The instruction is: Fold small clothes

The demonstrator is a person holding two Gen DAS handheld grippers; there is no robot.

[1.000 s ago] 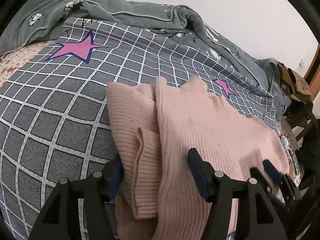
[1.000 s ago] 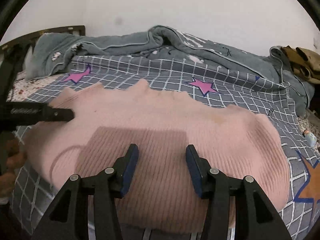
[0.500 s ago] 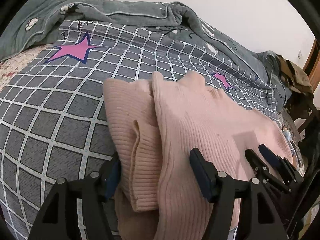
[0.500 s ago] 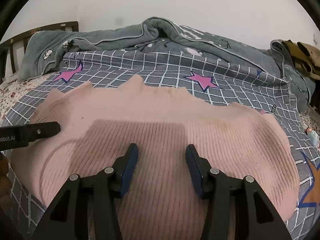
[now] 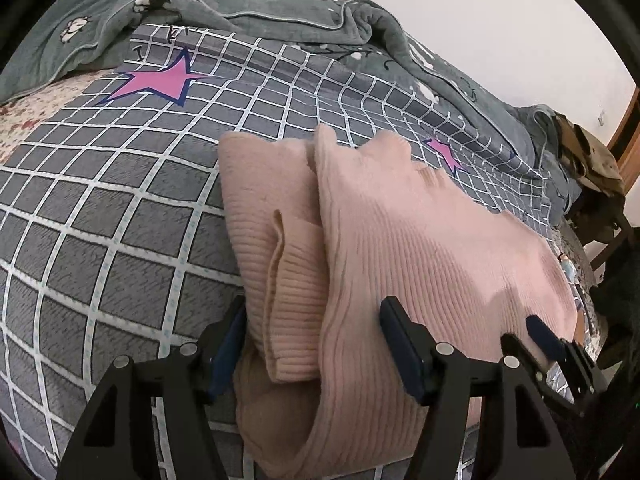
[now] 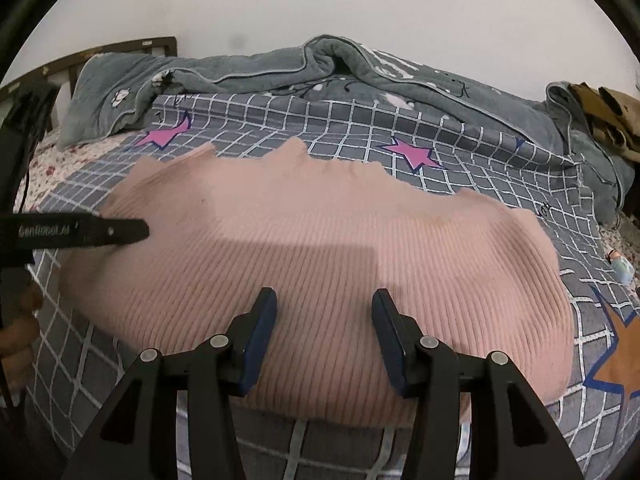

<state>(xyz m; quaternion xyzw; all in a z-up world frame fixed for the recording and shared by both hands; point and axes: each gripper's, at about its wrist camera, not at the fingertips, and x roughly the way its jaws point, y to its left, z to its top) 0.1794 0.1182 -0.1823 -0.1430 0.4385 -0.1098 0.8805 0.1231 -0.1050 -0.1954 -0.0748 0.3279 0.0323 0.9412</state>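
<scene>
A pink ribbed knit sweater [image 6: 328,240] lies folded on the checked grey bedspread [image 6: 460,152]. In the left wrist view the sweater [image 5: 420,248] has a ribbed sleeve cuff [image 5: 288,304] lying along its left edge. My left gripper [image 5: 312,340] is open, its jaws straddling the cuff and the sweater's near left end. My right gripper [image 6: 324,332] is open over the sweater's near edge, holding nothing. The left gripper's fingers [image 6: 112,232] show at the sweater's left side in the right wrist view.
A rumpled grey-green quilt [image 6: 280,76] is heaped along the back of the bed against the white wall. A wooden headboard [image 6: 100,52] is at the far left. A tan garment [image 5: 592,160] lies at the far right. A floral sheet [image 5: 28,108] shows at the left.
Both grippers have stayed open over the sweater. The left gripper has shifted slightly forward over the cuff, and the right view has edged closer to the sweater.
</scene>
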